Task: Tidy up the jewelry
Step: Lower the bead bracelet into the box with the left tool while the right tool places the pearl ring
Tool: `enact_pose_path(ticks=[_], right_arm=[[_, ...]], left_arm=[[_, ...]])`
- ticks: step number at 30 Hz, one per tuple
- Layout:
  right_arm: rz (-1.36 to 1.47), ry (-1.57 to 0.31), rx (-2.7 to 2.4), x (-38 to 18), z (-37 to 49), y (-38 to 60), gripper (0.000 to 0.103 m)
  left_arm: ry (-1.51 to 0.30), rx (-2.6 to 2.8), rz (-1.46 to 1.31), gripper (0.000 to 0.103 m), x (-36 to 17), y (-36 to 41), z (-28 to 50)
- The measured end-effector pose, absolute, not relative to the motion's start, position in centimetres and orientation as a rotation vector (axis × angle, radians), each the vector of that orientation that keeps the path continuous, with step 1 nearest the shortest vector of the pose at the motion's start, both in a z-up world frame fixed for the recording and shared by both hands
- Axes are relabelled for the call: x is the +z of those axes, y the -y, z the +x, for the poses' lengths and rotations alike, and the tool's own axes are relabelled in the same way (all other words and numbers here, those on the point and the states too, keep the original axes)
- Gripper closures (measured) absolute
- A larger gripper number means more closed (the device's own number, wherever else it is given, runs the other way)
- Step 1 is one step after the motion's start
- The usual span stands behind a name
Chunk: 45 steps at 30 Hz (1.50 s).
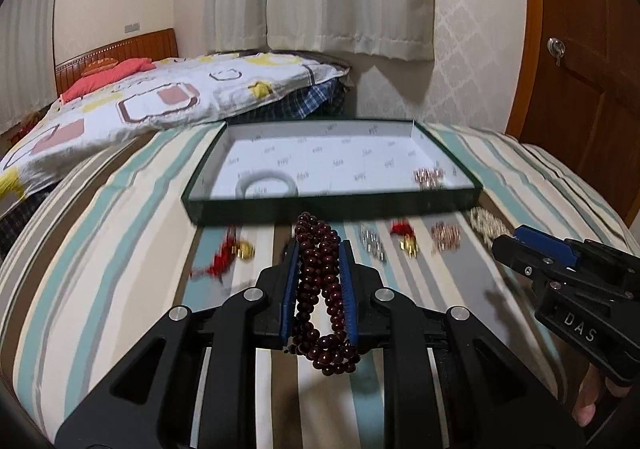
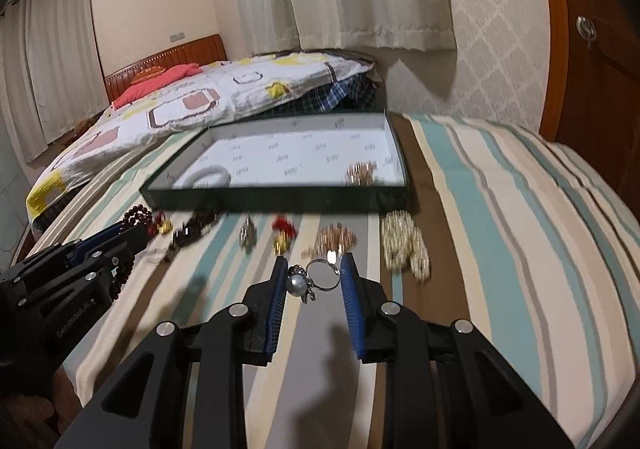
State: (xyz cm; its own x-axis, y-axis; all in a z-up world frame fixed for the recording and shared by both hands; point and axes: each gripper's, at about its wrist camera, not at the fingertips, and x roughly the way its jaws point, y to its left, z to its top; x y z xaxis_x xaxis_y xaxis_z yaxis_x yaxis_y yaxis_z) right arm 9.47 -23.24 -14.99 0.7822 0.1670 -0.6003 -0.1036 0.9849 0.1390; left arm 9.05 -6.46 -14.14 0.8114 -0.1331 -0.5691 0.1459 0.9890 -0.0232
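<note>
— Nearest to me?
— My left gripper (image 1: 320, 249) is clamped on a dark red bead string (image 1: 320, 289), held above the striped bedcover (image 1: 120, 249). My right gripper (image 2: 314, 277) pinches a pearl ring (image 2: 316, 279).
— Beyond?
— Loose jewelry lies in a row on the cover; gold chain (image 2: 404, 245) rightmost. Behind, the green tray (image 1: 320, 205) holds a white bangle (image 1: 266, 185) and a rose-gold piece (image 1: 429, 178).

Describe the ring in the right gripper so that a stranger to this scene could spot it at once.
Find the green tray on the striped bed. In front of it lies a row of trinkets; nearer still, the right gripper pinches a ring. Unlike the glittery piles, it is a thin silver band with one grey pearl.
</note>
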Motion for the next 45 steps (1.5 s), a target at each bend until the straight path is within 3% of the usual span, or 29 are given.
enact_pose_path(ticks=[11, 26, 35, 38, 40, 42, 45], right_arm=[[0.059, -0.571, 0.172, -12.1, 16.5, 22.1, 0.075], [0.086, -0.763, 0.222, -17.5, 24.9, 22.2, 0.075], [0.087, -0.850, 0.238, -18.6, 26.3, 22.2, 0.075], [0.094, -0.853, 0.230, -18.6, 26.3, 22.3, 0.075], [0.111, -0.856, 0.228, -18.7, 26.3, 22.6, 0.075], [0.123, -0.856, 0.224, -18.7, 26.4, 22.8, 0.072], [0.122, -0.853, 0.221, -18.6, 26.4, 22.9, 0.068]], left_arm=[[-0.569, -0.155, -0.004, 0.084, -11.8, 7.8, 17.4], [-0.820, -0.170, -0.010, 0.083, -17.9, 9.3, 27.0], [-0.883, -0.178, -0.003, 0.076, -18.6, 9.5, 28.1], [-0.883, -0.179, -0.008, 0.070, -18.5, 9.4, 28.2], [-0.883, -0.171, -0.022, 0.059, -18.5, 9.1, 28.2], [-0.883, -0.168, -0.036, 0.055, -18.5, 8.8, 28.3], [-0.882, -0.168, -0.047, 0.053, -18.5, 8.6, 28.3]])
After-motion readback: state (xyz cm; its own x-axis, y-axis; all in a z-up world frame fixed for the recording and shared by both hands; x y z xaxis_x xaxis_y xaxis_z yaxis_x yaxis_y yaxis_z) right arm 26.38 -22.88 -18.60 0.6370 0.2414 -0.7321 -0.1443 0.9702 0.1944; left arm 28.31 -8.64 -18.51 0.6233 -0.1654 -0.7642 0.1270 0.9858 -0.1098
